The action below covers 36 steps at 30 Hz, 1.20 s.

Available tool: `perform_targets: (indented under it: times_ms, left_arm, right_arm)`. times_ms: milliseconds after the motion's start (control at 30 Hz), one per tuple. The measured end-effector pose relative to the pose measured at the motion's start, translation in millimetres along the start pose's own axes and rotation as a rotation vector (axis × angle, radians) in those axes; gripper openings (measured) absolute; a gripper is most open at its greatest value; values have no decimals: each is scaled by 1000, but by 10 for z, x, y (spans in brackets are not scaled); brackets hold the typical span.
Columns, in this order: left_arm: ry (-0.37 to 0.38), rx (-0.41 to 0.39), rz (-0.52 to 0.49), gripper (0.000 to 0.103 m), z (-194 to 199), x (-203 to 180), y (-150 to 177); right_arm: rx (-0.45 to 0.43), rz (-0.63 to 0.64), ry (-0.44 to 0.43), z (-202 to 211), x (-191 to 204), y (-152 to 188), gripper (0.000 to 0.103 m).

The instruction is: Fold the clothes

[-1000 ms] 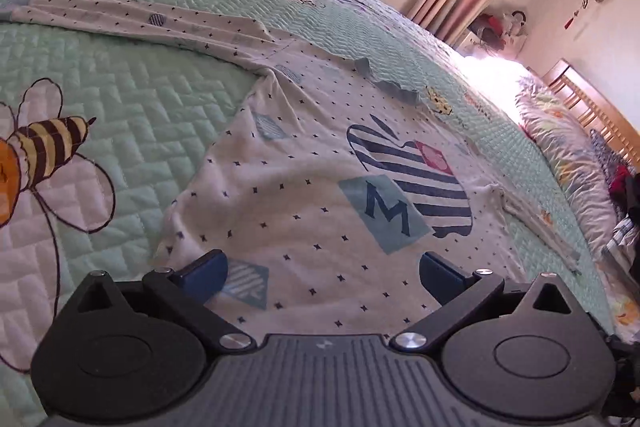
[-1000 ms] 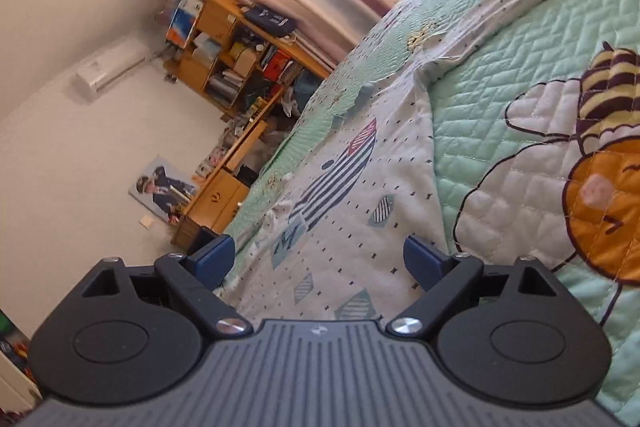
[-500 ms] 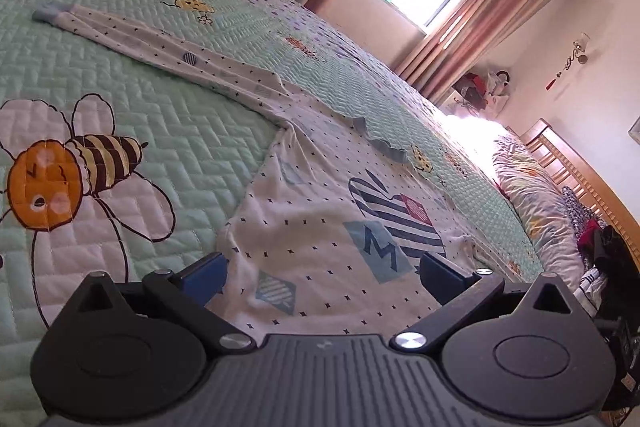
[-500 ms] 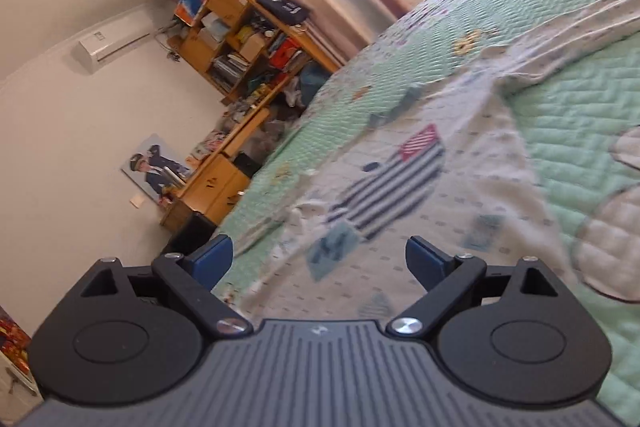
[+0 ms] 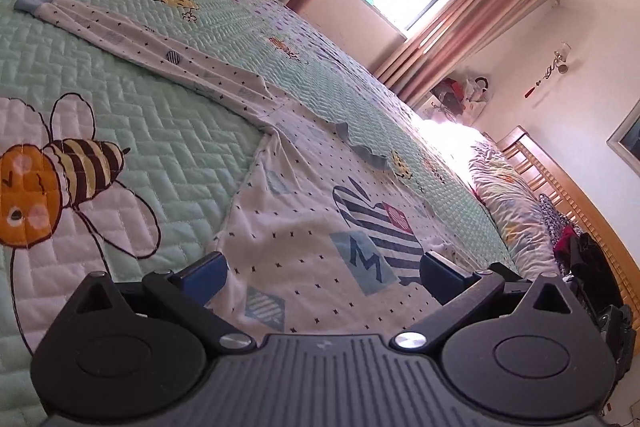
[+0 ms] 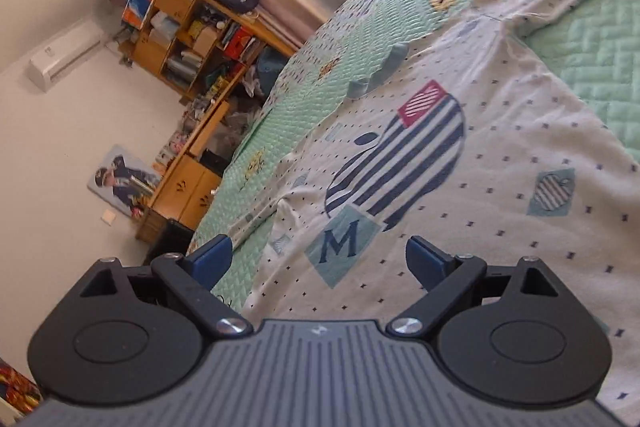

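Note:
A white long-sleeved shirt point(image 5: 304, 227) with small dark marks, a striped apple print and an "M" patch lies flat, front up, on the bed. One sleeve point(image 5: 132, 39) stretches out to the far left, ending in a blue cuff. My left gripper point(image 5: 324, 273) hovers open over the shirt's lower hem, nothing between its blue pads. The same shirt point(image 6: 460, 187) fills the right wrist view. My right gripper point(image 6: 320, 259) is open above its lower body near the "M" patch, holding nothing.
The shirt rests on a mint quilted bedspread point(image 5: 168, 147) with bee designs. Pillows point(image 5: 512, 195) and a wooden headboard point(image 5: 580, 203) lie at the right. A wooden bookshelf point(image 6: 192, 39) and cabinet point(image 6: 188, 195) stand beyond the bed's edge; curtains point(image 5: 448, 39) frame a bright window.
Both grippers have pulled back and tilted up, so more of the room and the whole sleeve show. The right gripper swung over the shirt's front. The shirt has not moved.

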State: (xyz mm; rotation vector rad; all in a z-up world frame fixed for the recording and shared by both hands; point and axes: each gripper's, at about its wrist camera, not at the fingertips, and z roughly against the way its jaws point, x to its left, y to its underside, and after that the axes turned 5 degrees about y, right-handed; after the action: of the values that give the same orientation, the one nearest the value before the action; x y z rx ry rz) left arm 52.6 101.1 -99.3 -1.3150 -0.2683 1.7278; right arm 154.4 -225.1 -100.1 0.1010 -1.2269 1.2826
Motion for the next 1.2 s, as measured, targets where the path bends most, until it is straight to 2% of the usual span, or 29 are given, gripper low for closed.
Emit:
perform_targets:
  times_ms: [67,133,200,267,400,500,533,600,667,700,800,900,967,1067,1100,1133,1167,1200]
  left_arm:
    - [10,8,-13,102,-30,6,10]
    - [23,36,-4,102,-71,46,31]
    - [60,51,19,102,-84,89,32]
    - [105,49,45,102,-87,118,9]
    - [154,59,39,102,-313,19,-136]
    - [160,170,13,102,-709,-27,-140]
    - [133,195,14,102,-798,4,-94]
    - [155,173,-39,102,-769,46,22]
    - [152,193,-82,102,-682,41,55]
    - [145,195,-78,102,-638,59,49]
    - [135,165,17,102,-481,138,-28]
    - [235,115,40,102,-382,98,-191]
    - [323,86,100,102,-420,57,-324]
    - [404,35,160,102,-669,-11,-450]
    - [424,47,175,102,-835,-2,-485]
    - [423,92,188,102,-1028,38,-511]
    - [364,138,195,102,-1185,90,-511]
    - [223,190,205,97,-1324,177,-465]
  right_arm:
    - [18,5,-21,-49,53,7,94]
    - [51,-61,-41,-104,-17,63,94]
    - [71,-166,-21,-111,-141,170,94]
    - [49,-211,-34,-29,-180,245,94]
    - [-12,-162,-19,146,-78,134,94]
    - [-76,-156,7,252,-111,40,94]
    - [-88,-162,20,270,-157,33,94]
    - [-77,-200,53,271,-328,76,94]
    - [-68,-258,70,296,-544,203,91]
    - [-65,-271,76,311,-603,241,91]
    - [-49,-237,88,339,-516,198,92]
    - [-66,-203,48,337,-378,98,92]
    - [-81,-185,31,338,-320,56,92]
    - [-76,-169,31,340,-328,50,92]
    - [-73,-174,38,347,-365,61,92]
    - [-71,-179,45,353,-402,73,92]
    - [-71,-185,50,371,-437,78,92]
    - [-77,-193,54,406,-472,76,92]
